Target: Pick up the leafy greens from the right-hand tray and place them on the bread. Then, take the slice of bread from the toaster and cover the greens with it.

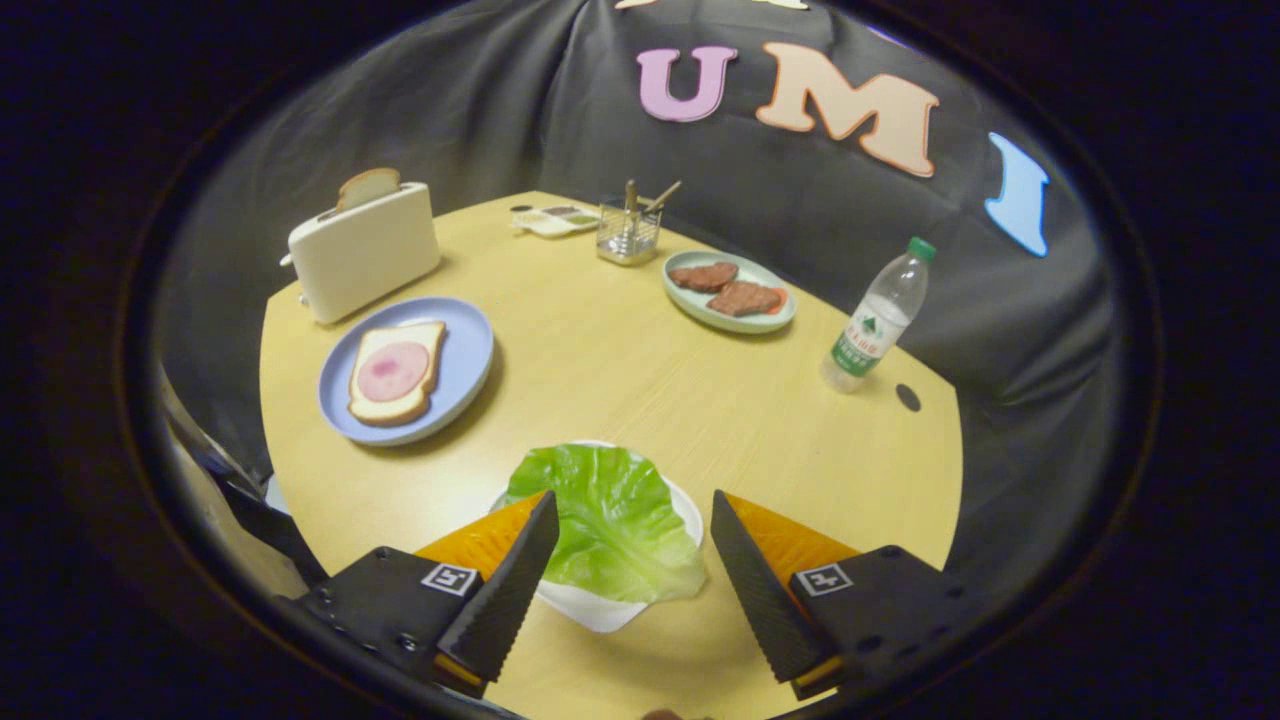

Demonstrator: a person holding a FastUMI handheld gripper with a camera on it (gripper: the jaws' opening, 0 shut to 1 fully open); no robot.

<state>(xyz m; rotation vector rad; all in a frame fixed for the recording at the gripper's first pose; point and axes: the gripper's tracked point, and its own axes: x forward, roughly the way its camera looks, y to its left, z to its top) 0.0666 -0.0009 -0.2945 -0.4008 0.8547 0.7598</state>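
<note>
You see the lettuce leaf (610, 520) lying flat on its white tray (600, 608) at the table's near edge. Left, bread with ham (397, 372) rests on the blue plate (470, 375). A bread slice (367, 187) stands in the toaster (364, 252).

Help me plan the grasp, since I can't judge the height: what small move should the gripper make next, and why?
Probably ease the gripper down onto the lettuce before closing. The fingers stand open with the leaf lying between them on its white tray, and neither finger seems to press on it. The bread on the blue plate is bare of greens, so the pick comes first.
</note>
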